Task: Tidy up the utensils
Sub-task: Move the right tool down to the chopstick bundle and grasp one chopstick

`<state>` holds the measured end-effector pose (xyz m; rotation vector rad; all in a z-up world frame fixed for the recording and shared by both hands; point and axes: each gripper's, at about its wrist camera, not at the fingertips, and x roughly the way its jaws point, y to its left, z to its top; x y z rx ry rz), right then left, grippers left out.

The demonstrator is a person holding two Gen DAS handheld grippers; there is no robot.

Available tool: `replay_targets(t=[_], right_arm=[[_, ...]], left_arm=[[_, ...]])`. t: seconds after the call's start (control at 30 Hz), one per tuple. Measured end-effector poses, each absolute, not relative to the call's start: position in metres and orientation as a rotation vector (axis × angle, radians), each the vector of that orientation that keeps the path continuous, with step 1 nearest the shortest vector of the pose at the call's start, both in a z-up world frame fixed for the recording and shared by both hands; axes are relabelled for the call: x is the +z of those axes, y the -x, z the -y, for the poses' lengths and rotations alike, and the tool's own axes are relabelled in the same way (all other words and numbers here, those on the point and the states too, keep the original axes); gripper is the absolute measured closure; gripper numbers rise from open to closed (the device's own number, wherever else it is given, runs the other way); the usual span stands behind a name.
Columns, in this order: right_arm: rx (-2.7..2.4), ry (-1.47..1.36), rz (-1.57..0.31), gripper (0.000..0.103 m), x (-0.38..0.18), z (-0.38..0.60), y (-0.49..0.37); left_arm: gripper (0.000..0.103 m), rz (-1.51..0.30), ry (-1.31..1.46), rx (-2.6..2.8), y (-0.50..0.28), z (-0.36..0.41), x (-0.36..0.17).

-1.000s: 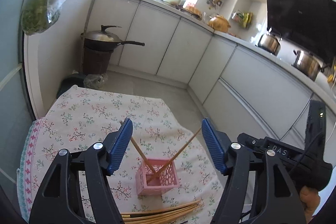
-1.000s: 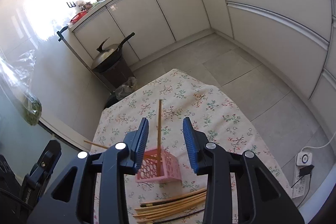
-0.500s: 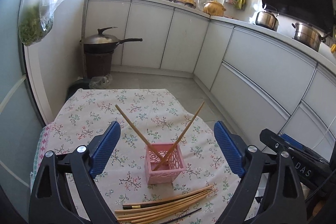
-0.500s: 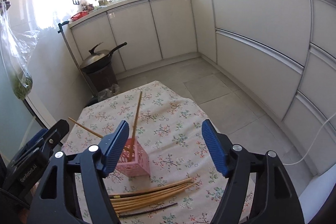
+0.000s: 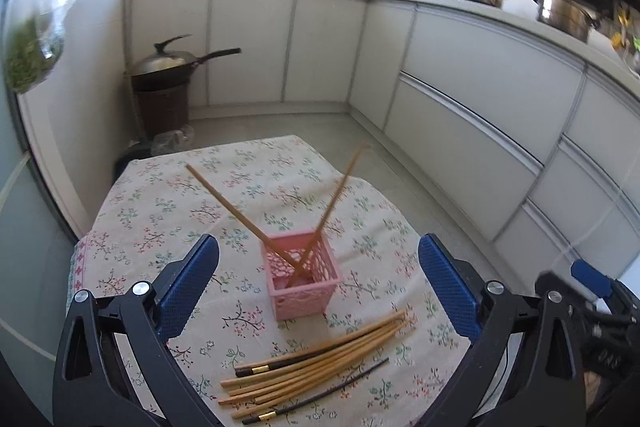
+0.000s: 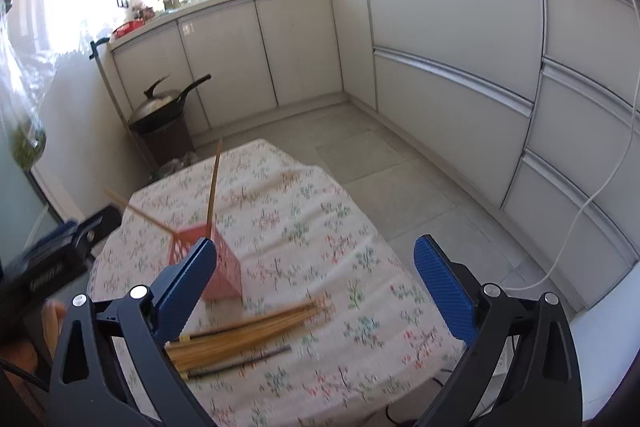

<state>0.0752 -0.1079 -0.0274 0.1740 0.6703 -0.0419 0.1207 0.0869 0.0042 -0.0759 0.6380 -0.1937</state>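
Both grippers have nothing between their blue pads. The left gripper [image 5: 318, 291] is spreading its jaws wide at the bottom of the left wrist view, and the pink lattice basket [image 5: 301, 274] shows in the gap beyond them, untouched. The right gripper [image 6: 316, 291] is likewise opening, its pads standing far apart in the lower part of the right wrist view; only bare floral tablecloth [image 6: 304, 227] lies in its gap, and its left pad hides part of the basket [image 6: 224, 279].

Just past the fingers, at lower centre of the left view, a loose bundle of chopsticks [image 5: 316, 359] lies flat on the cloth in front of the basket: several light bamboo ones fanned together, plus a dark one with a gold band among them and another dark one at the near edge of the pile. In the right view the same pile [image 6: 248, 331] sits at lower left, blurred.

In the middle of the left view, two bamboo chopsticks stand tilted in the basket and cross near its rim, one leaning to upper left [image 5: 228, 205], the other to upper right [image 5: 336, 203].

So the sorting looks to be at an early stage: two chopsticks are in the holder, and the much larger part, the whole pile on the cloth, is left to pick up and drop in. Neither gripper is on the pile yet.
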Motion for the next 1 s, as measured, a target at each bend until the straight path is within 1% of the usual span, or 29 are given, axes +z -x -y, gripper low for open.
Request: replay_targets(t=[0.1, 0.17, 0.33, 0.4, 0.5, 0.6, 0.7, 0.83, 0.9, 0.97, 1.0], right_arm=[[0.013, -0.187, -0.759, 0.007, -0.047, 0.115, -0.045], [0.033, -0.170, -0.807, 0.007, -0.062, 0.117, -0.027], [0.014, -0.077, -0.927, 0.007, -0.108, 0.117, -0.011], [0.049, -0.123, -1.001, 0.007, -0.118, 0.121, -0.014], [0.061, -0.183, -1.031, 0.007, -0.123, 0.129, -0.015], [0.053, -0.243, -1.068, 0.007, -0.130, 0.140, -0.018], [0.047, -0.308, -1.123, 0.007, -0.139, 0.149, -0.020], [0.041, -0.397, -1.205, 0.007, -0.154, 0.159, -0.025], [0.042, -0.415, -1.215, 0.007, -0.157, 0.161, -0.025], [0.040, -0.413, -1.213, 0.007, -0.157, 0.161, -0.025], [0.042, -0.412, -1.217, 0.007, -0.158, 0.161, -0.025]], left_arm=[[0.007, -0.690, 0.047, -0.277, -0.124, -0.078, -0.002], [0.007, -0.761, 0.038, -0.356, -0.131, -0.068, -0.011], [0.007, -0.912, -0.013, -0.494, -0.140, -0.031, -0.044], [0.007, -1.019, -0.050, -0.579, -0.144, -0.010, -0.065], [0.007, -1.214, -0.104, -0.637, -0.153, 0.014, -0.103], [0.007, -1.398, -0.115, -0.630, -0.167, 0.021, -0.145], [0.009, -1.460, -0.123, -0.619, -0.176, 0.021, -0.167], [0.018, -1.496, -0.153, -0.644, -0.181, 0.028, -0.182], [0.021, -1.497, -0.197, -0.638, -0.181, 0.034, -0.185], [0.026, -1.479, -0.225, -0.653, -0.180, 0.039, -0.184], [0.033, -1.485, -0.243, -0.659, -0.179, 0.042, -0.186]])
